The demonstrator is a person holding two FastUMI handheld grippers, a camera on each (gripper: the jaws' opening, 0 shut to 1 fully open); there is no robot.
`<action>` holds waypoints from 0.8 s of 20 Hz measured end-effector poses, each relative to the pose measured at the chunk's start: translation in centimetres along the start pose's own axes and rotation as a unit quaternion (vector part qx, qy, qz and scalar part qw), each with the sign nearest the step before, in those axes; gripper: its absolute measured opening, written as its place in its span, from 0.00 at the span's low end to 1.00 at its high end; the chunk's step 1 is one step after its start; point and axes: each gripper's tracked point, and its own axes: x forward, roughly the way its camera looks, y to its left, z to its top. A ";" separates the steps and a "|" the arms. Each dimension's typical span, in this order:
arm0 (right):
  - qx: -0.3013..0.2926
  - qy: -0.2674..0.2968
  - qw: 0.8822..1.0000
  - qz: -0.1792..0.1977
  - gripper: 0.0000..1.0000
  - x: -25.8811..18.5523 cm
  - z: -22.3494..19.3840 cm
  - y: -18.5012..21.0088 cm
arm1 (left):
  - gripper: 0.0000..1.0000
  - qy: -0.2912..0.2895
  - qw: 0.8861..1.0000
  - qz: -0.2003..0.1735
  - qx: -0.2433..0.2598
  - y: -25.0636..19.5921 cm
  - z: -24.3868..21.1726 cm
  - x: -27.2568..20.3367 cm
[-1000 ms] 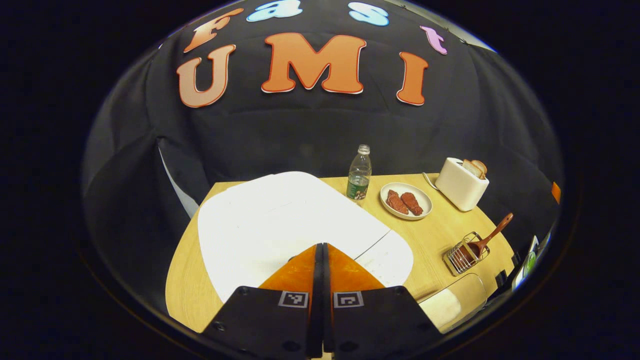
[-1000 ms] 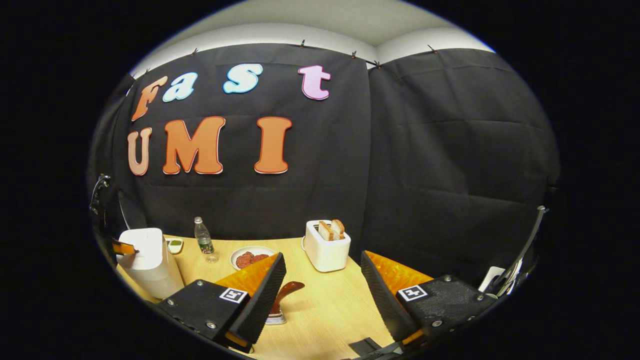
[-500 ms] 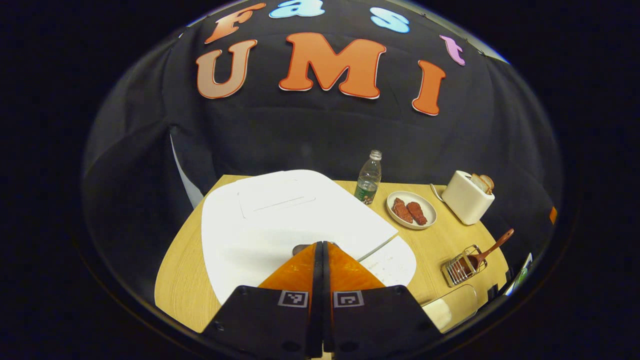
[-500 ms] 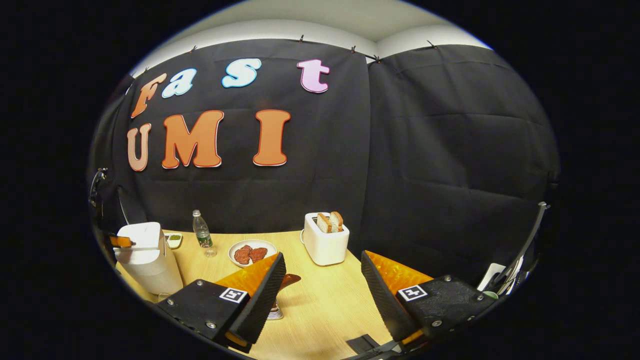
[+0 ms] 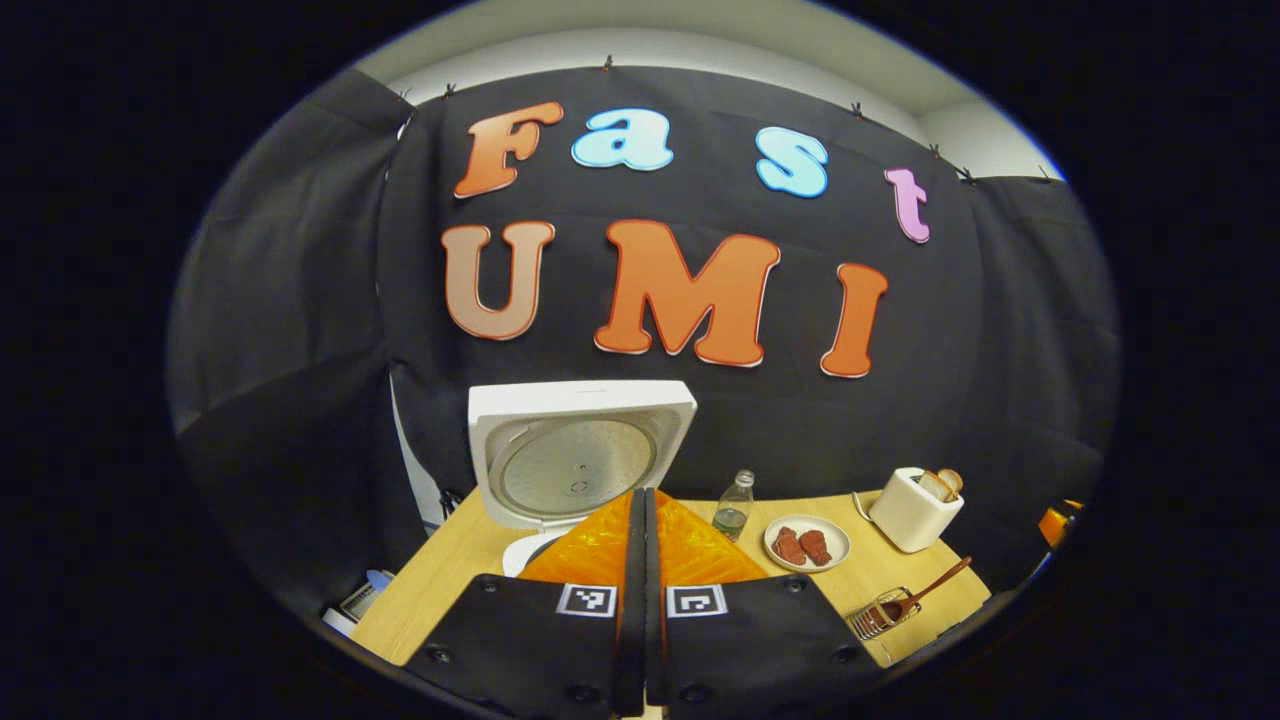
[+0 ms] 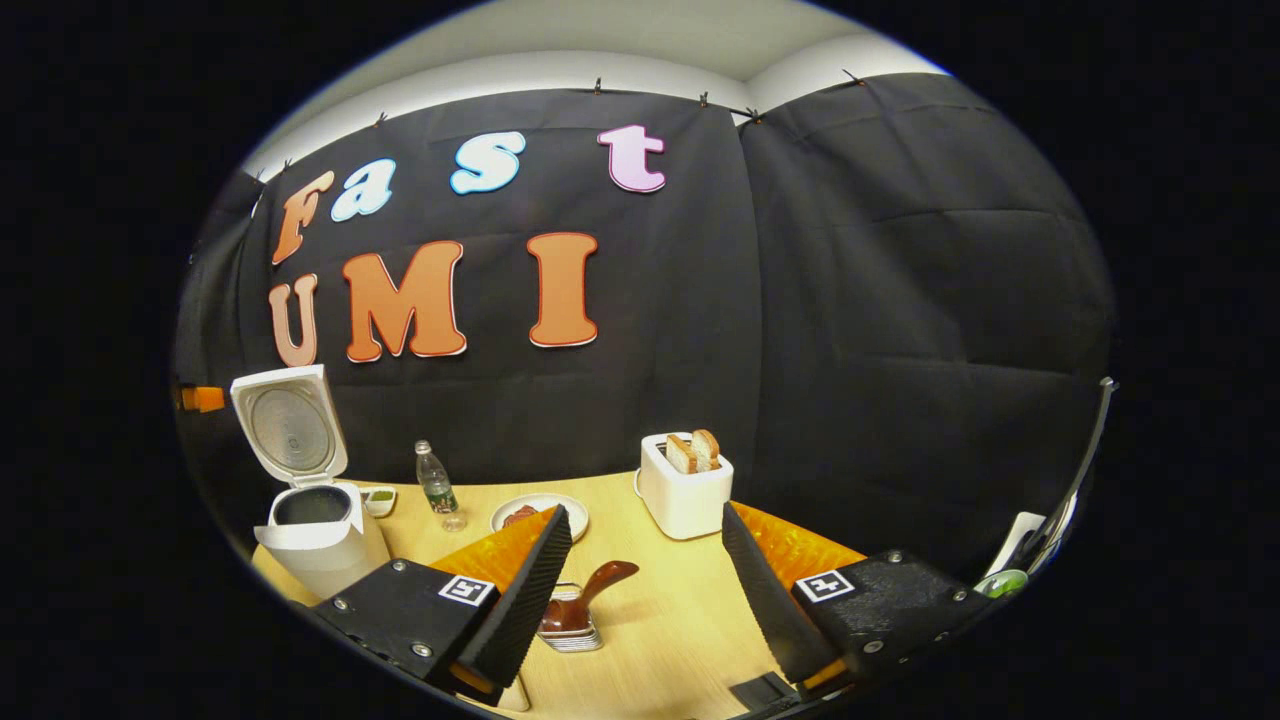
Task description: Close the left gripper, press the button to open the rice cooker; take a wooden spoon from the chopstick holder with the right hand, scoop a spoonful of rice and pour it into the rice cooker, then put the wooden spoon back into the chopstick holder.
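The white rice cooker (image 6: 320, 548) stands at the table's left end with its lid (image 6: 290, 425) swung upright and the dark pot showing. In the left gripper view the raised lid (image 5: 580, 455) faces me, just beyond my left gripper (image 5: 645, 493), whose orange fingers are shut with nothing between them. A wooden spoon (image 6: 592, 588) leans in the wire chopstick holder (image 6: 572, 636) right in front of my right gripper (image 6: 645, 516), which is open above the table. The same spoon (image 5: 928, 588) and holder (image 5: 878, 620) lie at the lower right of the left gripper view.
A white toaster (image 6: 685, 492) with bread slices stands at the back of the wooden table (image 6: 660, 620). A plate of brown food (image 5: 806, 543), a water bottle (image 6: 437, 488) and a small dish (image 6: 380, 498) sit between it and the cooker.
The cooker's lid has sprung from shut to fully upright. My left gripper has lifted and tilted up away from the cooker's top. The right gripper has shifted only slightly.
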 end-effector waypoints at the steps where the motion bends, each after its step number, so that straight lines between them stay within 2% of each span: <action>1: 0.004 -0.004 1.000 0.004 0.94 0.2 0.0 0.1 | 0.05 -0.013 1.000 0.002 -0.003 0.3 1.0 -0.8; 5: 0.040 -0.004 0.999 0.019 0.94 1.6 -0.4 0.2 | 0.05 -0.045 0.998 0.030 -0.009 1.8 4.1 -4.2; 7: 0.069 0.014 0.997 0.035 0.98 2.3 -1.4 0.8 | 0.05 -0.056 0.997 0.048 -0.001 2.6 5.1 -5.7; 9: 0.086 0.021 0.995 0.048 0.93 2.9 -1.9 1.2 | 0.04 -0.054 0.996 0.068 0.007 3.5 5.4 -6.7; 13: 0.120 0.025 0.991 0.053 0.95 5.5 -3.4 0.9 | 0.05 -0.059 0.994 0.094 0.003 5.1 6.1 -8.6; 16: 0.171 0.040 0.982 0.065 0.95 7.7 -5.0 1.1 | 0.05 -0.065 0.992 0.111 -0.005 5.9 5.8 -10.4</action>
